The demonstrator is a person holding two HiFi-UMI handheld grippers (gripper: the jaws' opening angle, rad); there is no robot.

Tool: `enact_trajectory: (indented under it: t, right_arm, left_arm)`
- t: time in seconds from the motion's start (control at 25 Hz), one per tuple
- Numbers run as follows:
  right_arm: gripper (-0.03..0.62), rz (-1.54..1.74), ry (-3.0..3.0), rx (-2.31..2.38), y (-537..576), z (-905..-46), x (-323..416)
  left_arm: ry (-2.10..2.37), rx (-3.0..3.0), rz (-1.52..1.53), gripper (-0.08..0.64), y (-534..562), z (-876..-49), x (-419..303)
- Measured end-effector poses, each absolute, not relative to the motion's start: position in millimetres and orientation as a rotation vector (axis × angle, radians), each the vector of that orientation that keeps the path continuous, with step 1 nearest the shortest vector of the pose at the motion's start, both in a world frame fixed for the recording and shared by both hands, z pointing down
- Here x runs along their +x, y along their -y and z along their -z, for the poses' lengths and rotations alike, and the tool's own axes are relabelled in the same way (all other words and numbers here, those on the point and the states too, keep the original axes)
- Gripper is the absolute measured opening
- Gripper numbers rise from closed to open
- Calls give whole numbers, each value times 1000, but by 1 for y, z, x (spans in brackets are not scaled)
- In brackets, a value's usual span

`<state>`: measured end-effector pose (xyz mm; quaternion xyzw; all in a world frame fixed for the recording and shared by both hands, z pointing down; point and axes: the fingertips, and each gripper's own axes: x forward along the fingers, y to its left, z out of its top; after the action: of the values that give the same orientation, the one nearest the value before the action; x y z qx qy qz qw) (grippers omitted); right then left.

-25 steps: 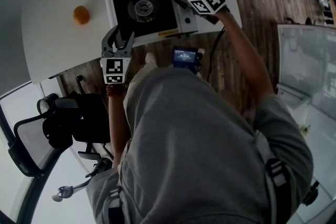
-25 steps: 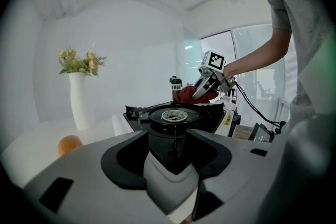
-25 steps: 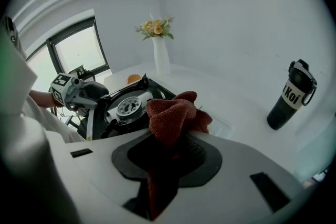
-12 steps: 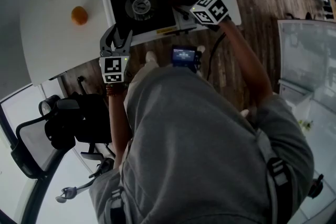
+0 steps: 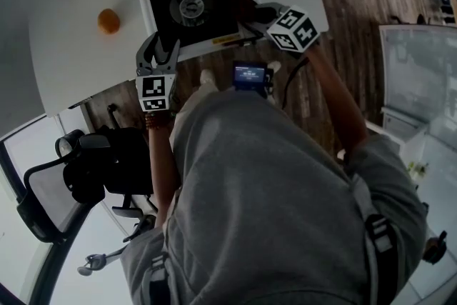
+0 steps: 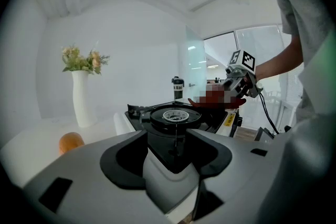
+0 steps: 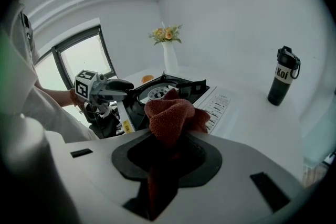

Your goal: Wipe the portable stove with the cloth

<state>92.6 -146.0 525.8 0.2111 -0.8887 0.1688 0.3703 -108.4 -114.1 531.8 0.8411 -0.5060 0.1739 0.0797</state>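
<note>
The right gripper [image 7: 167, 161] has its jaws closed nearly together on the rust-red cloth [image 7: 169, 119]. The cloth bunches up in a thick fold just ahead of the jaw tips, and a strip of it hangs back down through the gap between them. Directly beyond that bunch lies the portable stove [image 7: 185, 88], with its round burner [image 7: 156, 93] just past the cloth and its pale side panel to the right of the jaws. In the head view the right gripper [image 5: 251, 11] reaches over the stove's right part and the cloth [image 5: 240, 6] shows as a dark lump at its tips on the portable stove [image 5: 187, 26]. The left gripper [image 6: 169, 140] has its jaws spread wide with nothing held between them. The stove's black top and burner [image 6: 174, 116] show through the gap straight ahead, and the head view puts the left gripper [image 5: 161, 48] at the stove's near left corner over the edge of the white table [image 5: 78, 68]. Whether its tips touch the stove cannot be told. Ahead and left of the left jaws sit an orange [image 6: 71, 142] and a white vase [image 6: 81, 98] of flowers. A dark bottle [image 7: 284, 76] stands well off to the right of the right jaws.
</note>
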Motion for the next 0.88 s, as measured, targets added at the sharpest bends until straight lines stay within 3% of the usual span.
enact_trajectory:
  t: [0.36,0.56,0.88]
  right_arm:
    - [100,-464,2290,561,117,-526,104]
    - [104,-276,2255,497,115,-516,113]
    - [114,-198,2276,737,220,-469,121]
  left_arm:
    - [1515,2512,-515,238,114,-532,-108]
    - [1514,2512,-525,238,114,-533,-107]
    - [1518,2515,-519,238,114,-533,-108]
